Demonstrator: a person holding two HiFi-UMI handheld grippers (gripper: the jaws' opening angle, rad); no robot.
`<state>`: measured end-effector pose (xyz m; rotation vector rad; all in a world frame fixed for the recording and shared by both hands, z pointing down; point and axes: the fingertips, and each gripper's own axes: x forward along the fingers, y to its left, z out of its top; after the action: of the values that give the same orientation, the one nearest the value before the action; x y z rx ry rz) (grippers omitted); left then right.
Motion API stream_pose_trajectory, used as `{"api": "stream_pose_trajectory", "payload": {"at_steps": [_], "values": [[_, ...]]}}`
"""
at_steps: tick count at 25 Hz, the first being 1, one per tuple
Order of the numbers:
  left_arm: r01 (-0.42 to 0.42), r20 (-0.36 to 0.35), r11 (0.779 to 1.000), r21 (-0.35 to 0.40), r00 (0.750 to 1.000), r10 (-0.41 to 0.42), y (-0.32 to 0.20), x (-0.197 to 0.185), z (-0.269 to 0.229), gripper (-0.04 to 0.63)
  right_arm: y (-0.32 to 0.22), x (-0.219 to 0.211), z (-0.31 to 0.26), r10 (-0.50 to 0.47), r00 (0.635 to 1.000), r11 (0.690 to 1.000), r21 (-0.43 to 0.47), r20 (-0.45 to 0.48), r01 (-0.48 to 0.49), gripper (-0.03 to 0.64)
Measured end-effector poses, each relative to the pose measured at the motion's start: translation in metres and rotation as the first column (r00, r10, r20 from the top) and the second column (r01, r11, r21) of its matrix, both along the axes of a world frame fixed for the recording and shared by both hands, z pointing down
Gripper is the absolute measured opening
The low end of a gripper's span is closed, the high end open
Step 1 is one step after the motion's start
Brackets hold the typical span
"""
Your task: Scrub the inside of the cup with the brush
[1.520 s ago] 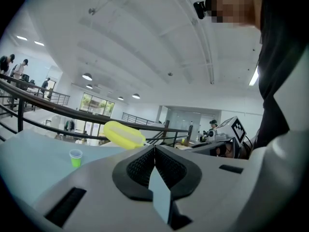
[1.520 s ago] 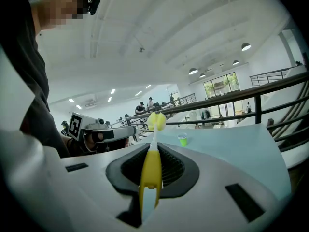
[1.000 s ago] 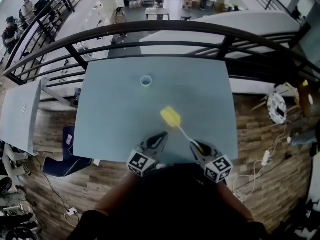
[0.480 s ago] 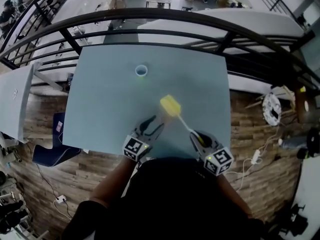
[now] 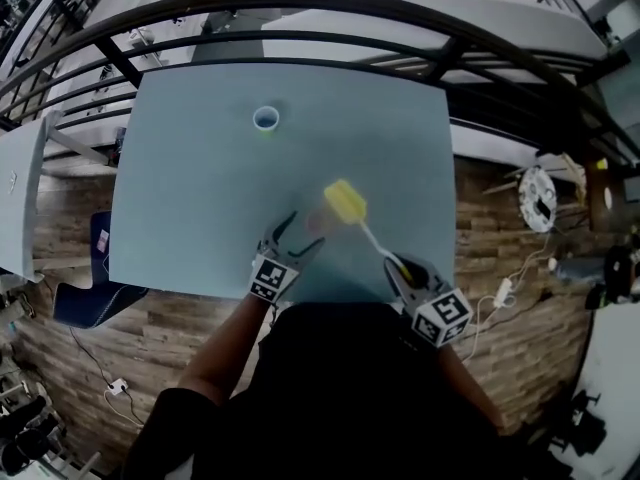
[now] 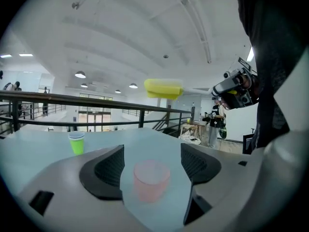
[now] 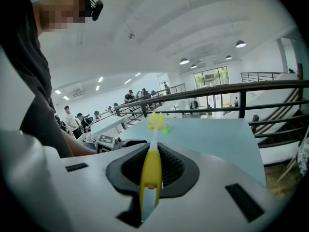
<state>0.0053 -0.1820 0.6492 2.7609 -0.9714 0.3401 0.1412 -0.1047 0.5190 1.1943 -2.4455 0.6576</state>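
Note:
A translucent pink cup [image 6: 151,179] stands upright on the pale blue table [image 5: 200,188], faint in the head view [image 5: 316,224]. My left gripper [image 5: 304,230] is around it. Its jaws are opening, and the pads stand clear of the cup on both sides [image 6: 152,161]. My right gripper [image 5: 400,271] is shut on the yellow handle of the brush [image 7: 150,170]. The brush's yellow sponge head [image 5: 345,202] hangs above the table just right of the pink cup, and also shows in the left gripper view [image 6: 163,88]. A green cup [image 5: 265,119] with a blue rim stands far back.
A black railing [image 5: 330,38] runs beyond the table's far edge. Another grey table [image 5: 20,208] stands to the left over a wooden floor [image 5: 500,228]. Cables and a white round object [image 5: 532,200] lie on the floor to the right. People stand in the distance.
The left gripper's jaws have spread from shut to wide apart. The right gripper keeps its hold on the brush. The head camera has shifted, so the table sits a little higher and further left.

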Motion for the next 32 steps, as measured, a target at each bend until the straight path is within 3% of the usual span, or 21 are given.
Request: {"api": "stream_pose_trajectory", "payload": {"at_steps": [8, 12, 32], "values": [[-0.048, 0.072, 0.998, -0.037, 0.996, 0.051, -0.002, 0.024, 0.056, 0.378, 0.002, 0.021, 0.01, 0.01, 1.0, 1.0, -0.012, -0.007, -0.01, 0.041], [-0.024, 0.103, 0.998, -0.063, 0.994, 0.031, -0.005, 0.024, 0.079, 0.385, 0.003, 0.029, 0.016, 0.012, 1.0, 0.999, -0.03, -0.024, -0.013, 0.041], [-0.027, 0.182, 0.996, -0.084, 0.982, 0.042, -0.019, 0.041, 0.123, 0.388, -0.001, 0.051, 0.034, 0.004, 0.999, 0.996, -0.087, -0.042, -0.008, 0.041]]}}
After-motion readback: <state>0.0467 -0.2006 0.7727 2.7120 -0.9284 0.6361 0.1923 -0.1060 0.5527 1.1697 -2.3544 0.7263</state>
